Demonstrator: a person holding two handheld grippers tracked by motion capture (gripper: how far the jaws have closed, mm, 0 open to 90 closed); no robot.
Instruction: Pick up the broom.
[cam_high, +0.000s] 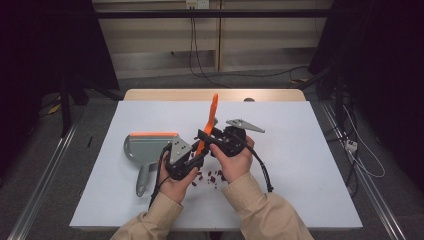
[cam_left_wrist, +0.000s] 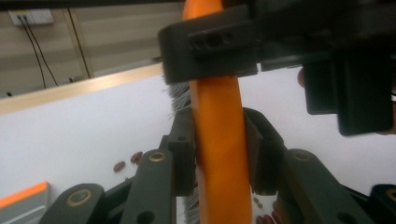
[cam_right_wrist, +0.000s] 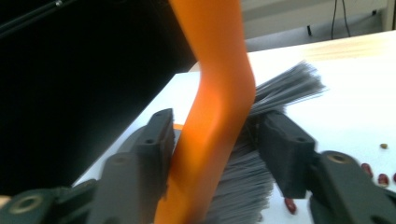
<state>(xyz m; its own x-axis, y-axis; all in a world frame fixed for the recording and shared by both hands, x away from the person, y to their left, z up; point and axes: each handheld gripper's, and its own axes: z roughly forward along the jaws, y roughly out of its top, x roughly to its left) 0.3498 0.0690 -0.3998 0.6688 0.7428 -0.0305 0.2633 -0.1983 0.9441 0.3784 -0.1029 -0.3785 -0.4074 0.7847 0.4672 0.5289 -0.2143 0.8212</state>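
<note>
An orange-handled brush (cam_high: 213, 111) with grey bristles stands tilted over the middle of the white table, handle pointing up and away. My left gripper (cam_high: 192, 159) is shut on the orange handle (cam_left_wrist: 217, 186), jaws pressed on both sides. My right gripper (cam_high: 206, 136) is shut on the same brush a little higher, one jaw on the handle (cam_right_wrist: 219, 93), the other against the bristles (cam_right_wrist: 285, 88). The left gripper view has the right gripper (cam_left_wrist: 233, 42) clamped across the handle just above my own jaws. Small red beans (cam_high: 212, 177) lie scattered under the hands.
A grey dustpan (cam_high: 147, 147) with an orange front strip lies flat to the left of the hands, its handle toward the person. The white table cover (cam_high: 310, 150) has open room on the right. Cables trail from both grippers.
</note>
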